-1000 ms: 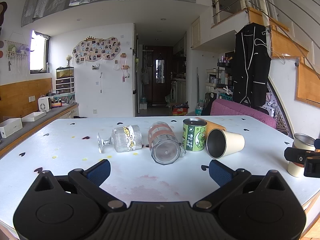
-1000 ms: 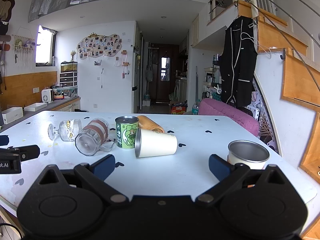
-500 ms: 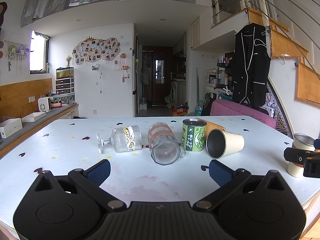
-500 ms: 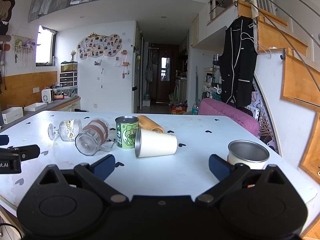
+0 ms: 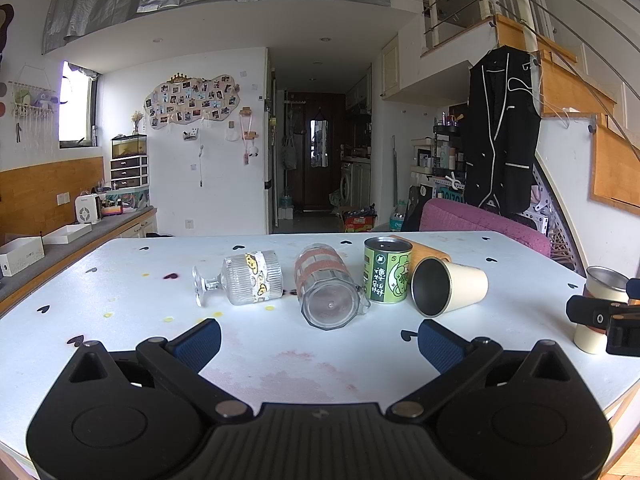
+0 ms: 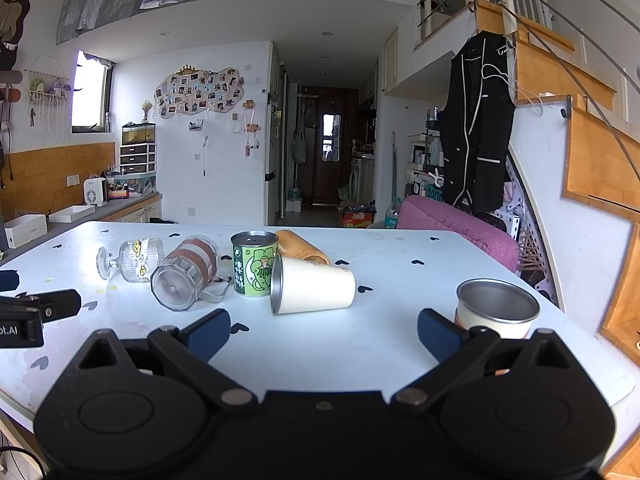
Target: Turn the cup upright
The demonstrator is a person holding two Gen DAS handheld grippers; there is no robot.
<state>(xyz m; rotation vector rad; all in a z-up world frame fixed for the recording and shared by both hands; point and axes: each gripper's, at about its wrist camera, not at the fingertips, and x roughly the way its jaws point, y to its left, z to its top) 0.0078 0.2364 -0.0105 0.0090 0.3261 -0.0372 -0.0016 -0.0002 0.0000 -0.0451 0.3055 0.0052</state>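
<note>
Several cups lie on their sides on the white table (image 5: 120,300): a ribbed stemmed glass (image 5: 244,282), a glass mug with a brown band (image 5: 326,290), and a cream steel-lined cup (image 5: 448,292). The same ones show in the right wrist view: stemmed glass (image 6: 136,264), glass mug (image 6: 186,276), cream cup (image 6: 312,290). A second cream steel cup stands upright at the right (image 6: 496,314), also in the left wrist view (image 5: 598,308). My left gripper (image 5: 318,342) is open and empty in front of the glass mug. My right gripper (image 6: 324,330) is open and empty in front of the lying cream cup.
A green tin (image 5: 386,270) stands upright between the mug and the cream cup, with a wooden cylinder (image 6: 302,246) lying behind it. A purple chair back (image 6: 456,226) is beyond the table's far right edge. A counter (image 5: 60,246) runs along the left.
</note>
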